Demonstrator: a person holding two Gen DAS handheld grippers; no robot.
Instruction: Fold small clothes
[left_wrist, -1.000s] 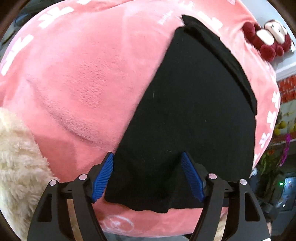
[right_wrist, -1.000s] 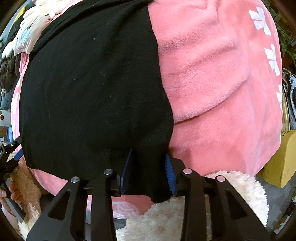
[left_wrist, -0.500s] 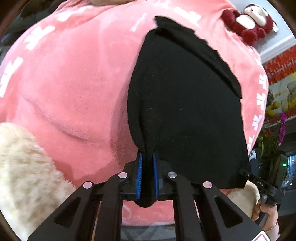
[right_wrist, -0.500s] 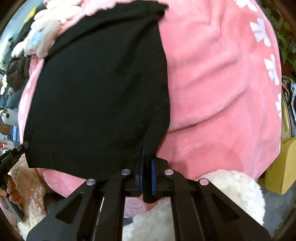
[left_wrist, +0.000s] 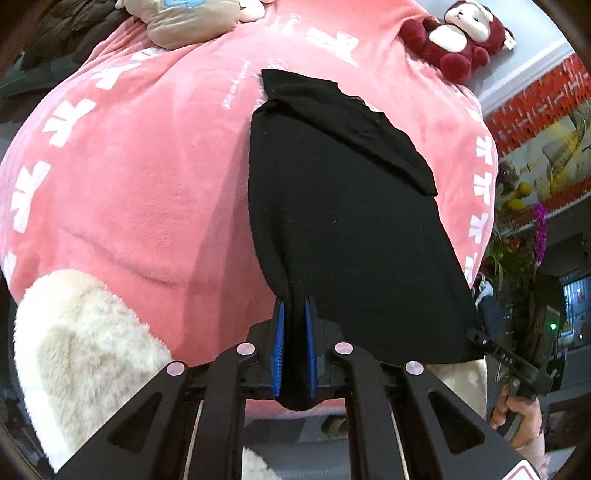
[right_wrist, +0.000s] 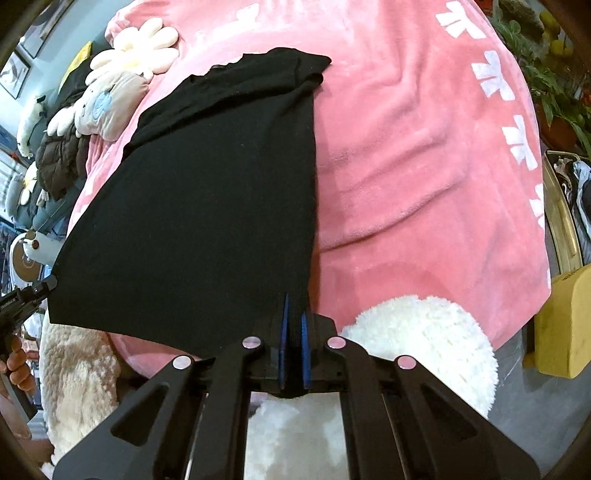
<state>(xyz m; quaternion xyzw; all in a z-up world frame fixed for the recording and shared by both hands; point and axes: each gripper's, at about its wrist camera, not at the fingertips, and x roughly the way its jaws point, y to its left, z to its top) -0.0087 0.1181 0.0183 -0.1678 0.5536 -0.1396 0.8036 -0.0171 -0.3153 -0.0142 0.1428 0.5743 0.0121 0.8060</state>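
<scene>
A black garment (left_wrist: 351, 229) lies spread on a pink plush blanket (left_wrist: 147, 166), its far end folded over. My left gripper (left_wrist: 294, 314) is shut on the garment's near left corner, with cloth bunched between the blue pads. My right gripper (right_wrist: 293, 314) is shut on the near right corner of the same garment (right_wrist: 207, 206). Both near corners are lifted slightly off the blanket (right_wrist: 424, 166). Each gripper shows at the edge of the other's view: the right one in the left wrist view (left_wrist: 517, 365), the left one in the right wrist view (right_wrist: 26, 295).
A red-and-white plush monkey (left_wrist: 465, 33) and a beige plush (left_wrist: 192, 22) lie at the blanket's far end. Flower-shaped cushions (right_wrist: 140, 48) sit at the far left. White fluffy rugs (left_wrist: 81, 350) (right_wrist: 424, 347) lie by the near edge. A yellow box (right_wrist: 565, 325) stands at the right.
Both grippers closed on the garment's near corners, from open a second ago. They have since pulled back and up, lifting the near hem and showing more of the blanket's far end.
</scene>
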